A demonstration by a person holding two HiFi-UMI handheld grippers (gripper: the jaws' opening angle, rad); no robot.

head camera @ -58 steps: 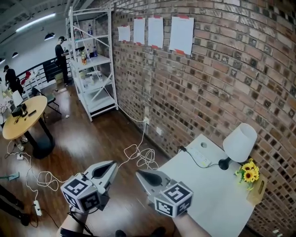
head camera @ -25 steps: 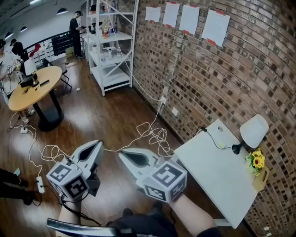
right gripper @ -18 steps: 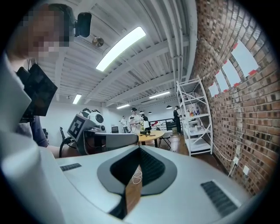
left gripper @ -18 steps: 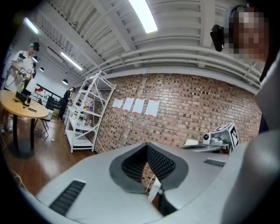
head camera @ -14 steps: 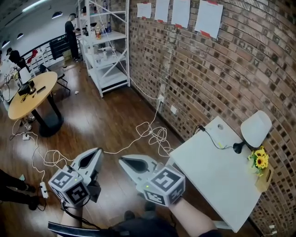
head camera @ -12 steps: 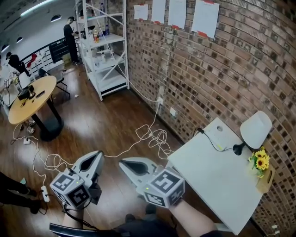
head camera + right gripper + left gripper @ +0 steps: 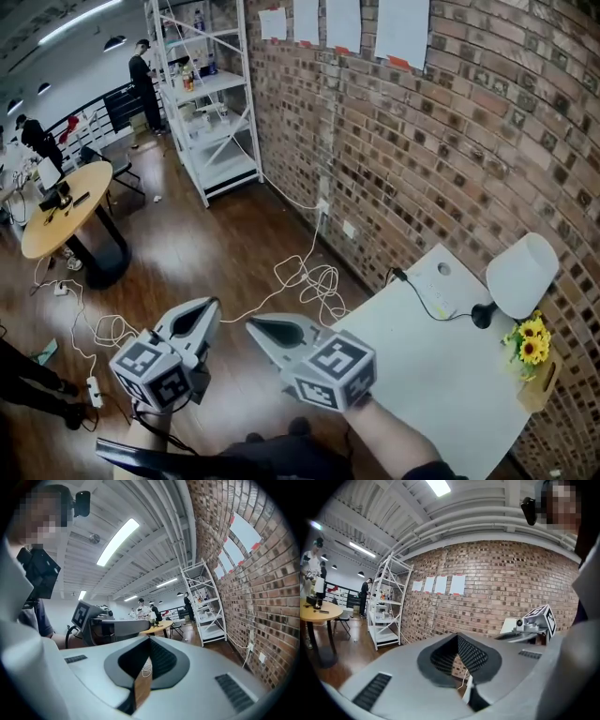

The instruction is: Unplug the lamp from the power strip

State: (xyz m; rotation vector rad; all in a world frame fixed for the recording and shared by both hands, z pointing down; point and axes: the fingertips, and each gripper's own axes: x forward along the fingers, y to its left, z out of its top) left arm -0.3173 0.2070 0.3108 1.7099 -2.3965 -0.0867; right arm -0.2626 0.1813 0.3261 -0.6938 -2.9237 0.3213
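Lamp [image 7: 520,277] stands on the bench [image 7: 422,384] against the brick wall, its black cord apparently plugged into the power strip [image 7: 433,286]. Left gripper [image 7: 212,304] and right gripper [image 7: 251,324] hover well short, jaws closed, empty.

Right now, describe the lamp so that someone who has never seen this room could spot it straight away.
Find the long brick wall on the right and the white table pushed up against it. The lamp stands at the table's far end, close to the wall, just beyond a bunch of yellow sunflowers. It is the only thing there with a broad white shade on a thin black stem.
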